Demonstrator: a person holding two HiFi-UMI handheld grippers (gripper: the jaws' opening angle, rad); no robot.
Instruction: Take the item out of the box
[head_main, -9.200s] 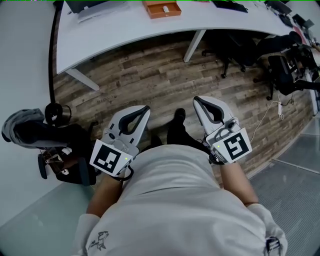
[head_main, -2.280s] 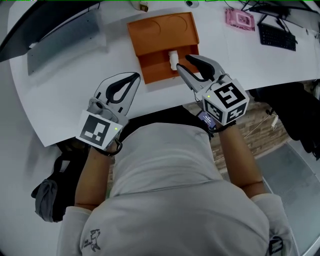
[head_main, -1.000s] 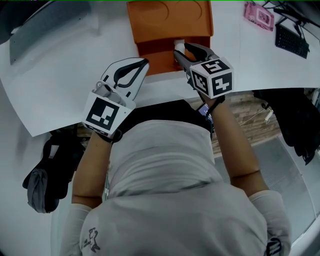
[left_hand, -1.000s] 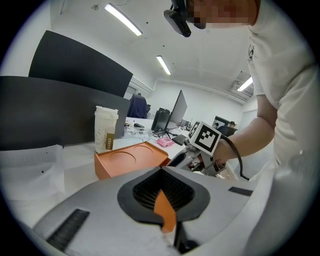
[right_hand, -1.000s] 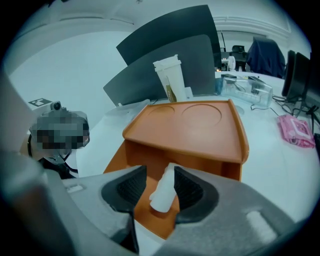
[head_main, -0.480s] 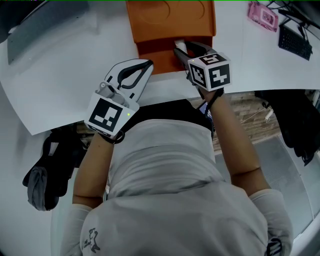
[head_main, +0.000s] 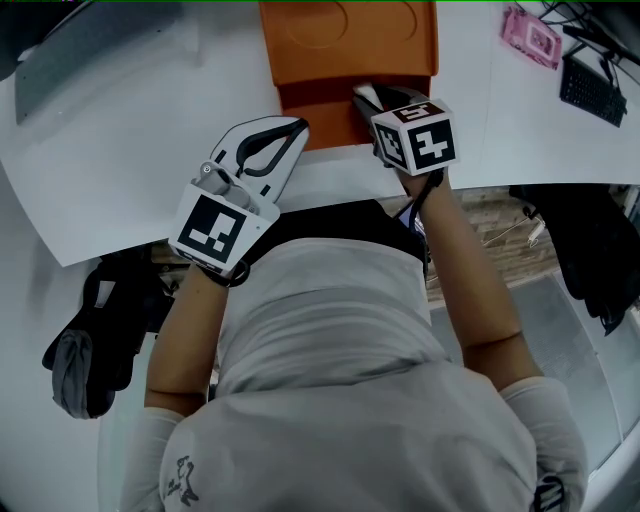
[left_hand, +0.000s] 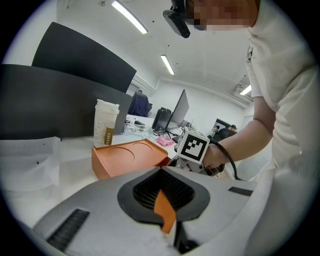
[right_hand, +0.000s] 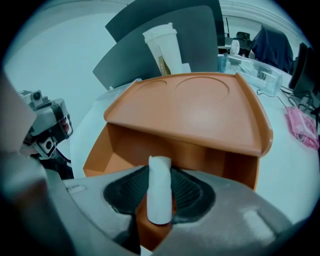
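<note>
An orange box (head_main: 350, 40) lies on the white table (head_main: 120, 170), its open side towards me. In the opening stands a small white cylinder (right_hand: 159, 187), just visible in the head view as a white cylinder (head_main: 362, 93). My right gripper (right_hand: 160, 196) reaches into the opening. Its jaws are closing, with a dark pad pressing on each side of the cylinder. In the head view the right gripper (head_main: 368, 98) is mostly hidden by its marker cube. My left gripper (head_main: 290, 128) is shut and empty, over the table just left of the box (left_hand: 127, 157).
A paper cup (right_hand: 165, 47) and a dark panel stand behind the box. A pink item (head_main: 531, 35) and a keyboard (head_main: 598, 92) lie at the right, a grey flat device (head_main: 90, 65) at the left. The table's near edge runs just below both grippers. A dark bag (head_main: 95, 340) lies on the floor.
My right gripper has pushed forward into the box opening and its jaws have come in around the white cylinder. The left gripper has barely moved.
</note>
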